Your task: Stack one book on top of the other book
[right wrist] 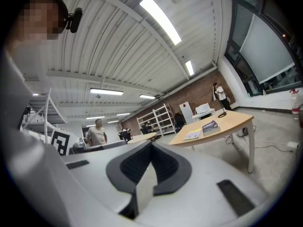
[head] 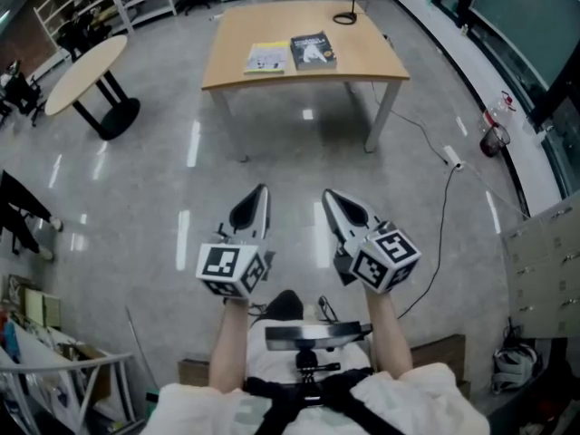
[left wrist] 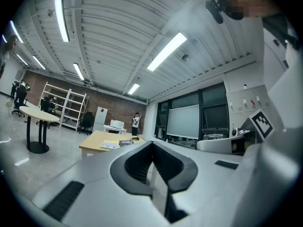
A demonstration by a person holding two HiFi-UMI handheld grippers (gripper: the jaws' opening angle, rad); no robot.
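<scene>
Plainly, nothing is gripped yet. At 6 o'clock in the head view, the left hand-held gripper (head: 256, 199) and the right hand-held gripper (head: 337, 205) are held level side by side over the bare floor (head: 299, 152). Each gripper view shows its jaws pressed together with nothing between them. So the first hazard is arriving with the jaws closed, since a closed tip would only shove a book along.

A cable (head: 444, 216) trails across the floor at about 3 o'clock from the right hand-held gripper. It runs up towards the desk leg, and a step that drifts rightward could snag it.

At 12 o'clock, well apart from both grippers, stands the desk (head: 362, 57). The two books lie flat on it, fairly near its front edge. The pale book (head: 266, 58) lies at 9 o'clock from the dark book (head: 313, 50), just beside it.

Both lie flush on the wood, so a jaw may fail to get underneath and push a book away instead. The pale book looks thin and would probably sag or slip if pinched at one corner. A careless nudge could also knock its neighbour askew, or send either one off the front edge.
</scene>
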